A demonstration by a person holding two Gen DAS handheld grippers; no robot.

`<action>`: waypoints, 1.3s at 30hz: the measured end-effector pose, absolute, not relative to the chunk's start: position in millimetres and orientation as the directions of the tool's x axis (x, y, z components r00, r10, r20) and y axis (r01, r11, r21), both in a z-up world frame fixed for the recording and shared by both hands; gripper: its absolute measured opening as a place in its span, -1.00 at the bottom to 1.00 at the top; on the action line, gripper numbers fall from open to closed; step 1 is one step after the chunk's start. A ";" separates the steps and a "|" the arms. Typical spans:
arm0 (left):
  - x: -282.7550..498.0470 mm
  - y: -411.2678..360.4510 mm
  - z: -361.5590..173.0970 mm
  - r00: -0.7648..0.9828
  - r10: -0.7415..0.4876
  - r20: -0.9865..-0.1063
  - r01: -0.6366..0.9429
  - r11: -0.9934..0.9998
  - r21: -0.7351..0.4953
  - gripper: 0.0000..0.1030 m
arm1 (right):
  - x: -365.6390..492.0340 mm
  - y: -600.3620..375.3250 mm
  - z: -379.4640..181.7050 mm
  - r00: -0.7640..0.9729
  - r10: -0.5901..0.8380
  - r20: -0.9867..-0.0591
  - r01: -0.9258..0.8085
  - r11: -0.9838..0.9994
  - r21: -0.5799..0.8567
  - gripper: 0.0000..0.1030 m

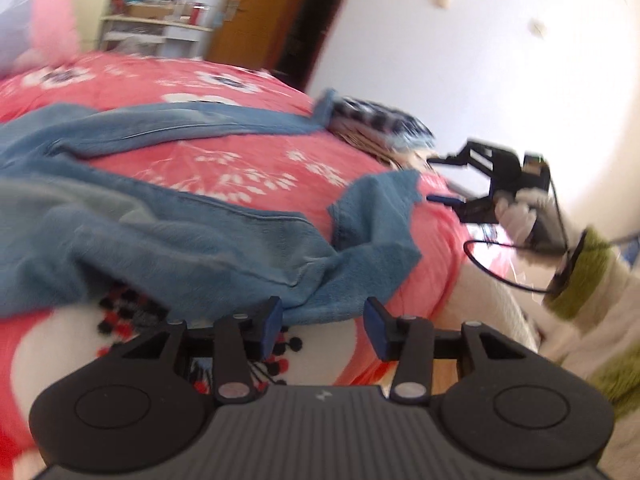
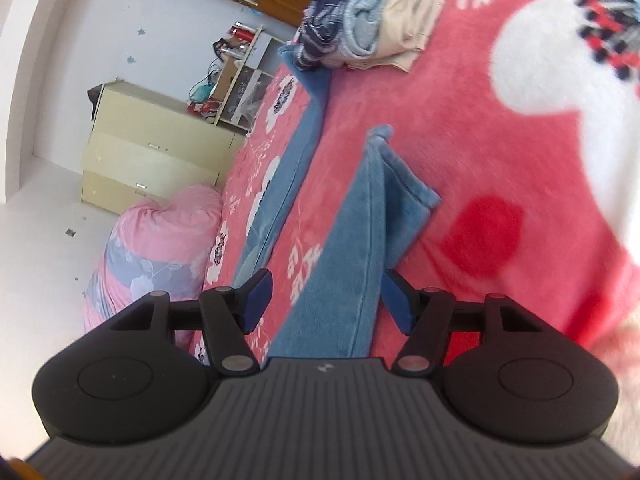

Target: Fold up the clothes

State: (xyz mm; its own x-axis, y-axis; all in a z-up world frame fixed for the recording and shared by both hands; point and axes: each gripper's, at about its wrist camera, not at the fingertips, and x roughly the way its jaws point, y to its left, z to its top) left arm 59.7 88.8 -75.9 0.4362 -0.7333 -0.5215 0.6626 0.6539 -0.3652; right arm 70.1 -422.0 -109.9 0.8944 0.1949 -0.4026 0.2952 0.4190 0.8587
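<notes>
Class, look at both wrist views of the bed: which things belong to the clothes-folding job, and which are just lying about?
Belongs to the job:
- blue fleece garment
- stack of folded clothes
- left gripper
- right gripper

Just lying about:
- red floral blanket
- pink bundle
- drawer unit
- shelf of clutter
- wooden door

Soft cloth on the bed, hard plastic on the tools

The blue garment (image 1: 168,216) looks like fuzzy fleece with stitched seams; the red blanket (image 2: 460,128) is plush and matt. The left gripper (image 1: 323,330) is matt black plastic with ribbed housing, blue pads and dull metal pivots. The door (image 1: 256,12) looks like smooth wood.
</notes>
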 end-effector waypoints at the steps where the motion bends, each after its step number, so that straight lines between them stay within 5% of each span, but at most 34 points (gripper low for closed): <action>1: 57.8 93.4 -74.7 0.452 -0.728 -0.516 0.641 0.667 -0.380 -0.09 | 79.4 -423.3 -110.1 0.890 0.201 -0.410 0.293 0.437 0.850 0.17; 4: 52.2 104.1 -71.9 0.495 -0.707 -0.506 0.582 0.702 -0.411 -0.08 | 101.7 -428.7 -113.0 0.867 0.187 -0.462 0.331 0.477 0.814 0.11; 7: 47.3 111.5 -71.7 0.524 -0.691 -0.498 0.532 0.722 -0.442 -0.06 | 105.2 -431.2 -111.5 0.883 0.194 -0.428 0.296 0.478 0.827 -0.23; 15: 55.0 112.5 -82.2 0.563 -0.643 -0.519 0.406 0.762 -0.504 -0.05 | 128.2 -440.5 -137.5 0.854 0.220 -0.471 0.343 0.441 0.829 -0.41; 17: 58.5 115.9 -82.6 0.580 -0.628 -0.519 0.359 0.769 -0.530 -0.05 | 137.1 -441.1 -137.5 0.871 0.256 -0.421 0.293 0.417 0.860 -0.94; 26: 69.6 141.2 -80.4 0.633 -0.611 -0.474 0.216 0.728 -0.650 -0.05 | 104.3 -461.3 -7.8 0.980 0.195 0.047 -0.138 0.484 0.864 -0.96; 30: 72.1 151.0 -85.7 0.640 -0.611 -0.466 0.173 0.705 -0.688 -0.05 | 43.3 -476.6 -3.5 0.992 0.065 0.109 -0.126 0.587 0.800 -0.96; 37: 86.3 168.4 -98.4 0.651 -0.607 -0.456 0.064 0.643 -0.763 0.02 | 12.9 -519.8 -156.4 0.935 -0.060 -0.349 0.341 0.417 0.842 -0.96; 39: 89.9 175.0 -101.2 0.667 -0.589 -0.456 0.013 0.621 -0.784 0.02 | 7.1 -525.9 -181.8 0.950 -0.050 -0.308 0.307 0.332 0.892 -0.97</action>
